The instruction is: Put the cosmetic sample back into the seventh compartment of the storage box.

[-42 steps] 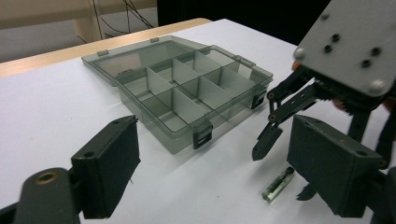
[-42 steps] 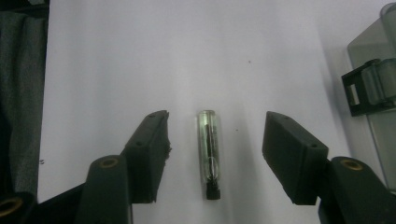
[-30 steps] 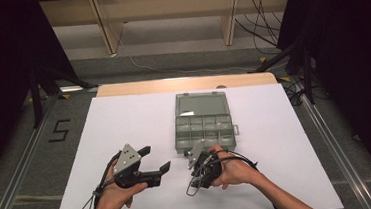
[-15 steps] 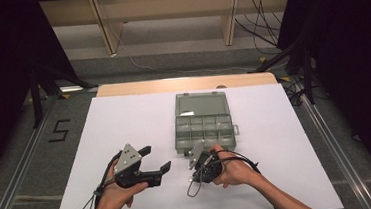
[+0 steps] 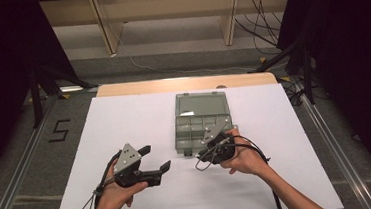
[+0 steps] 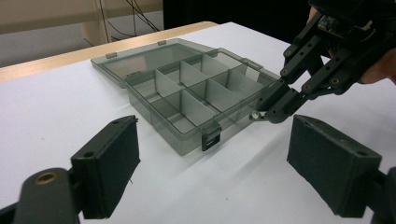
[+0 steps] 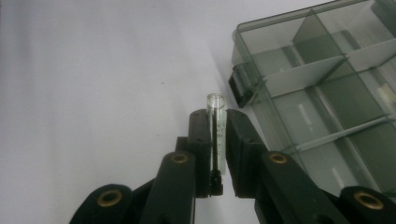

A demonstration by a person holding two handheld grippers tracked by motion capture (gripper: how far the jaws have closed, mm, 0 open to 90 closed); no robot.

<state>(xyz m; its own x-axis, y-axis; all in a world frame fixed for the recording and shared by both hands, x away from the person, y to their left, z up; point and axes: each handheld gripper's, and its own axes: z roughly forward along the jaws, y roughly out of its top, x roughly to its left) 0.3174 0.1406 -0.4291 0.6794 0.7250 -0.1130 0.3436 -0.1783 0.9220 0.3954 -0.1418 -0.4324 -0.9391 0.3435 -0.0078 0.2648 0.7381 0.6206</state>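
Smoky grey see-through organiser box w/ black latch is seen on white table. Both claws are black; left claw w/ grey plate. Clear glass tube is seen btwn black pads.

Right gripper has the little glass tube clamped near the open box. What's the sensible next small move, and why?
Probably carry the right gripper a little further over the box rim, then release. It is shut on the glass tube, which sits just outside the front wall, and the compartments look empty. The left gripper waits open on the table.
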